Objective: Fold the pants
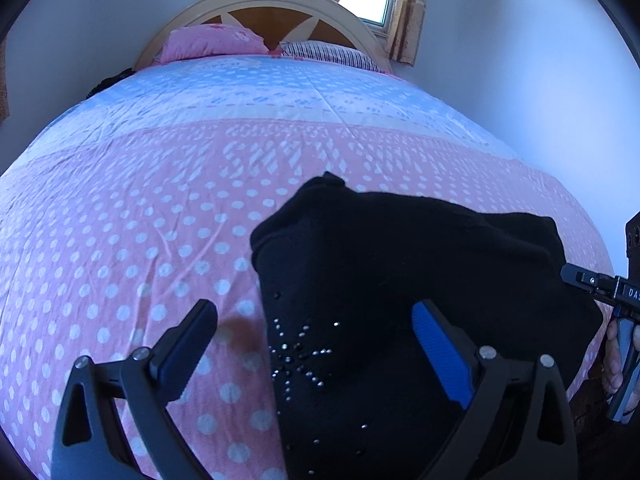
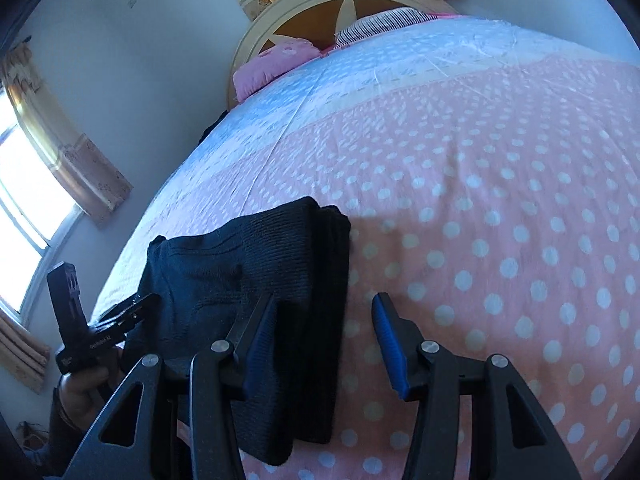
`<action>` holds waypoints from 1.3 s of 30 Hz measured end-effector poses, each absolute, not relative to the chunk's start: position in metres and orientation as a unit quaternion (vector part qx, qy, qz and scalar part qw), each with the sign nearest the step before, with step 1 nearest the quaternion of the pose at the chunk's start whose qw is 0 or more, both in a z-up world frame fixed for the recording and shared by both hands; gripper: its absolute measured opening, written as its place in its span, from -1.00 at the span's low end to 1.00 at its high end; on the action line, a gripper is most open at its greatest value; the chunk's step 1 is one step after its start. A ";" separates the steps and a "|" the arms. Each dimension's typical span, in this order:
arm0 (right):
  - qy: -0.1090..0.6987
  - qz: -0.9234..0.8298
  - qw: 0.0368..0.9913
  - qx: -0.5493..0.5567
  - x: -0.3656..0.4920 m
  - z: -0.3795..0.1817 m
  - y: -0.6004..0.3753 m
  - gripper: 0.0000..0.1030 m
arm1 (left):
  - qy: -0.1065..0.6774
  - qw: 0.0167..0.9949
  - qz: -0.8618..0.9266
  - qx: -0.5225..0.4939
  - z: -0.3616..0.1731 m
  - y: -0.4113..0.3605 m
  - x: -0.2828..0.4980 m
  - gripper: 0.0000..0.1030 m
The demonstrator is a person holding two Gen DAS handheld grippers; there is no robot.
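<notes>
**Black pants folded on the bed, both tools empty**

Black knitted pants (image 1: 400,280) lie near the foot of a bed, on a pink bedspread (image 1: 140,220) with white polka dots. We see them as a compact bundle with several layers stacked along one edge, and small shiny studs form a star pattern on the top surface.

Our left gripper (image 1: 316,344) hangs just above the studded part of the bundle. Its jaws are spread wide and nothing is between them. Our right gripper (image 2: 324,340) is spread apart too and holds nothing; one finger sits over the edge of the pants (image 2: 256,280), the other over bare bedspread (image 2: 500,200). Whether either tool touches the cloth, we cannot tell.

We judge the folding to be almost done: the legs appear already doubled over into a short, thick packet. What may be left is a final smoothing or squaring of the edges, since the far side bulges a little.

At the head of the bed we see a pink pillow (image 1: 216,42) and a striped pillow (image 1: 328,54).
</notes>
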State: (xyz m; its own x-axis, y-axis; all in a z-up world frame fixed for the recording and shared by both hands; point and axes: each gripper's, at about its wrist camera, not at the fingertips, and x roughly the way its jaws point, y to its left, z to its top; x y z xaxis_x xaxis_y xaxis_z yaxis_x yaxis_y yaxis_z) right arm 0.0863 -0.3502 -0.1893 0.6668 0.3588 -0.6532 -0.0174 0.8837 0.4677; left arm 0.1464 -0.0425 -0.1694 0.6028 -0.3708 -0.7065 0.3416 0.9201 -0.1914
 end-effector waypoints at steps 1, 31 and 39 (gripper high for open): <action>0.395 0.106 0.888 0.210 0.086 -0.189 -0.349 0.00 | 0.400 0.893 -0.204 -0.020 -0.170 -0.043 0.147 0.88; 0.370 0.114 0.901 0.195 0.076 -0.178 -0.329 -0.53 | 0.375 0.896 -0.239 0.001 -0.155 -0.053 0.140 -0.60; 0.351 0.130 0.910 0.177 0.076 -0.150 -0.319 -0.55 | 0.352 0.905 -0.239 0.008 -0.128 -0.043 0.130 -0.63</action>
State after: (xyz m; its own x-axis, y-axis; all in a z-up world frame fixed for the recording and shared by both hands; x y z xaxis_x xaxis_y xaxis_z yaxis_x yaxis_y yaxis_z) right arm 0.0760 -0.3189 -0.1499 0.7202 0.3612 -0.5924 -0.1135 0.9036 0.4130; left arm 0.1298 -0.0431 -0.1279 0.6380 -0.4265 -0.6412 0.4381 0.8857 -0.1533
